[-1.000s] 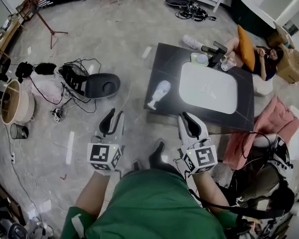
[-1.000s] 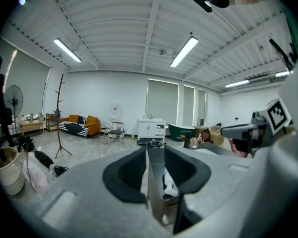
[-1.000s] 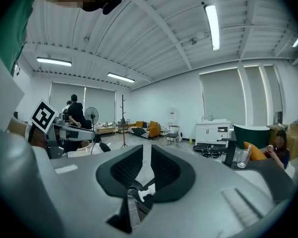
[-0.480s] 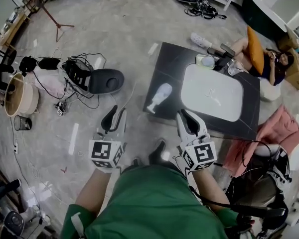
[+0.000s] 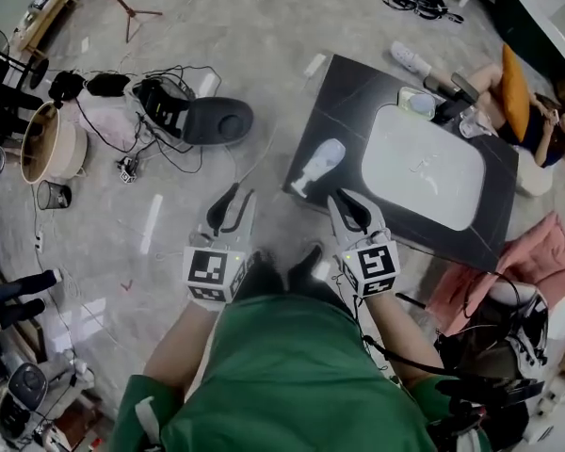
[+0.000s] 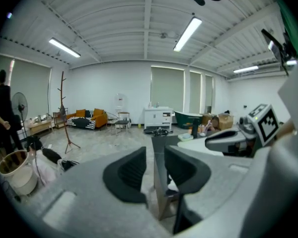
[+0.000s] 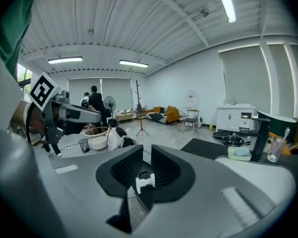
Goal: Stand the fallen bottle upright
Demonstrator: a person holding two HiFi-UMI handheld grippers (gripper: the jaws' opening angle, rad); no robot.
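**Both grippers empty, bottle down at the table's near corner**

The left gripper [image 5: 235,203] and the right gripper [image 5: 347,201] are held side by side in front of the person's green top. Each has its jaws parted by a narrow gap with nothing between them. The left one is over the grey floor. The right one has its tips at the near edge of the dark square table [image 5: 353,88].

The white plastic bottle [image 5: 318,166] lies on its side by the table's near left corner, neck toward the person. It is just ahead of the right gripper and apart from it.

Only the head view shows the bottle whole. The right gripper view catches just the bottle's white cap [image 7: 144,181] through the jaw gap. The left gripper view looks past its jaws at the table's corner.

There are two grippers, one bottle, one table and one white rounded tray [image 5: 424,168]. The tray lies to the bottle's right, apart from it.

A seated person [image 5: 532,116] with an orange cushion [image 5: 515,92] is at the table's far corner. On the floor to the left are a black round-based device [image 5: 217,121] among tangled cables and a beige round basket [image 5: 47,149]. A pink cloth [image 5: 546,262] lies to the right.
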